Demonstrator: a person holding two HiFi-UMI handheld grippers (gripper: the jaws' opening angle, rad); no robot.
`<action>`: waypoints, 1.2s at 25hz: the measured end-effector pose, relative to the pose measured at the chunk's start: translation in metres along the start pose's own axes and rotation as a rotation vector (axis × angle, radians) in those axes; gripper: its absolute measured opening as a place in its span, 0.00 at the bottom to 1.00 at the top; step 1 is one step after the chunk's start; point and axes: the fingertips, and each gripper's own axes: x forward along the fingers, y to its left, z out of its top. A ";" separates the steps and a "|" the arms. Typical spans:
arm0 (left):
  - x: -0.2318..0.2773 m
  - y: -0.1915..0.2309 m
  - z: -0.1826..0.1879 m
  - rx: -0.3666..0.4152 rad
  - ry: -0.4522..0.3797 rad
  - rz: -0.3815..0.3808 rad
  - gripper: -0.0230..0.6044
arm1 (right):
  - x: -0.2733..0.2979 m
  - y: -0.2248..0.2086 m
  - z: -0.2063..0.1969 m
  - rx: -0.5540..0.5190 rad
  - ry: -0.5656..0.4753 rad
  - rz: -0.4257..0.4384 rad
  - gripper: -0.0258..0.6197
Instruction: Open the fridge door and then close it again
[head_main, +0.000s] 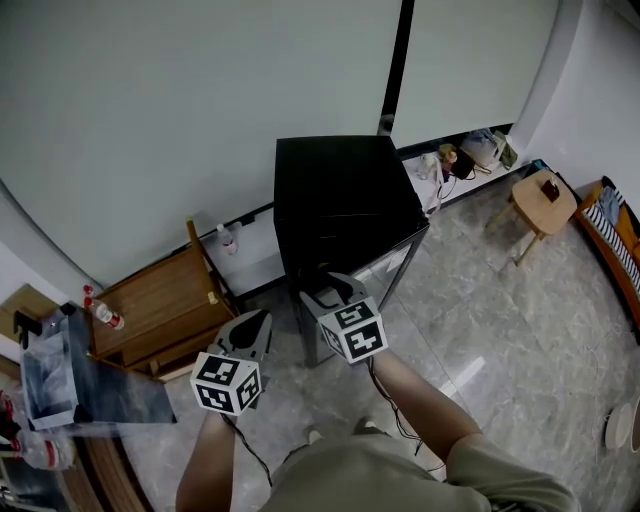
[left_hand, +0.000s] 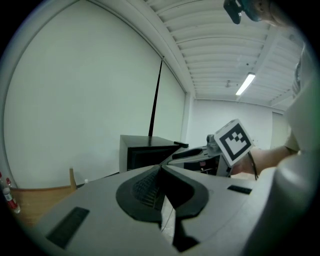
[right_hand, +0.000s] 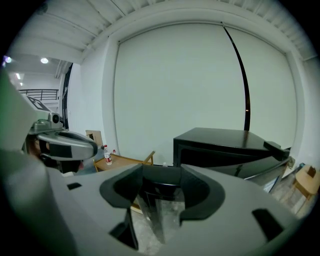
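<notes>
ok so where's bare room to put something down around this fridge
The fridge has a bare top. Open floor lies between the fridge and the stool. It is crowded where bags line the wall beside the stool, and at the wooden table on the fridge's other side.

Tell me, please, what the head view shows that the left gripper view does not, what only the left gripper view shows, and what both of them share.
Only the head view: the wooden stool on the floor at the right, and the marker cube on the left tool.
Only the left gripper view: the ribbed ceiling with its strip light.
Both: the black fridge, the wooden table to its left, and the right tool reaching toward the fridge.
</notes>
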 end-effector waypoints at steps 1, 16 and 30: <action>0.002 0.002 0.003 0.001 -0.006 0.004 0.05 | 0.003 -0.001 0.001 -0.001 0.004 0.002 0.38; 0.041 0.043 0.036 -0.011 -0.067 0.075 0.05 | 0.047 -0.020 0.021 -0.007 0.034 -0.027 0.33; 0.084 0.070 0.040 0.036 -0.047 0.086 0.05 | 0.090 -0.048 0.039 -0.030 0.008 -0.103 0.27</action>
